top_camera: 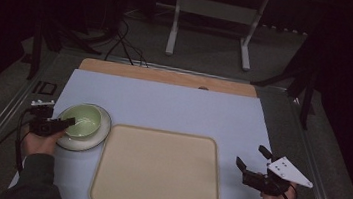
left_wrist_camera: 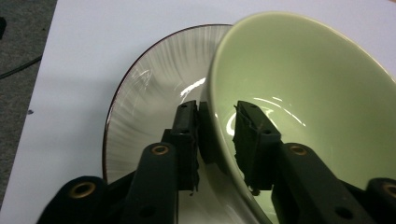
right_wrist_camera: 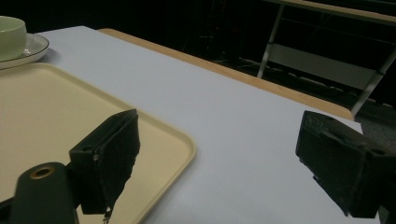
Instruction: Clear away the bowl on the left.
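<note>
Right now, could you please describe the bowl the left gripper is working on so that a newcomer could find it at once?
On the pale blue table mat, look just left of the large beige tray. There a pale green bowl sits on a white plate, with the left gripper straddling its near rim. It is the only green, deep dish there.

Left gripper (top_camera: 67, 123) at left edge of tabletop (top_camera: 173, 107), held from below by left hand (top_camera: 39, 140), forearm in dark sleeve entering from bottom. Fingers (left_wrist_camera: 189, 126) narrowed, pads clamped on bowl (top_camera: 81, 120) wall: one outside, one inside. Right gripper (top_camera: 253, 158) at right edge, low over tabletop, pointed up-left. Its fingers (right_wrist_camera: 114, 149) spread wide, nothing between. Right hand (top_camera: 277, 194) wrapped round body.
</note>
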The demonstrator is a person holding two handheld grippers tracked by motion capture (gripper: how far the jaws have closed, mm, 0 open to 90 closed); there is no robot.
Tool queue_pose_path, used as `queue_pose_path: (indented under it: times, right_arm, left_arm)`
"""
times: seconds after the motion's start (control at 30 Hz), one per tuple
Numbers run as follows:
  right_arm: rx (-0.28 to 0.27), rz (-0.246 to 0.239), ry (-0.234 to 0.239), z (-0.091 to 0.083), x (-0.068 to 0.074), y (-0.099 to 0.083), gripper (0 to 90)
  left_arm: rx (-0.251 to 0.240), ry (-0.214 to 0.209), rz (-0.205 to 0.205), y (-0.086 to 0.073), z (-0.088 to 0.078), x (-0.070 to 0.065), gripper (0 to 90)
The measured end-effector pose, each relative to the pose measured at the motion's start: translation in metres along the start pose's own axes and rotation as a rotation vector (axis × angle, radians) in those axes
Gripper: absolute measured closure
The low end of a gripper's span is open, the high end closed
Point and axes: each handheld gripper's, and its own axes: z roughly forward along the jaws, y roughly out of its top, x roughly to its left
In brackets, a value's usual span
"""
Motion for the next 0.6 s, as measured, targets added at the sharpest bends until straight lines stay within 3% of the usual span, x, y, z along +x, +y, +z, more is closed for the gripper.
queue_pose_path:
  times: [0.23, 0.37, 0.6]
  right_arm:
    - [-0.004, -0.001, -0.002, -0.0003, -0.0001, 0.0001, 13.3]
    - [-0.004, -0.001, -0.002, -0.0006, -0.0004, 0.0002, 13.3]
    - [-0.006, -0.001, -0.004, -0.0007, -0.0005, 0.0003, 13.3]
  left_arm:
    - [-0.003, 0.007, -0.031, -0.0003, -0.0022, 0.0007, 77.1]
    - [-0.006, -0.023, -0.062, -0.0014, -0.0036, 0.0043, 81.5]
    - [-0.012, -0.042, -0.07, -0.0016, -0.0051, 0.0056, 81.4]
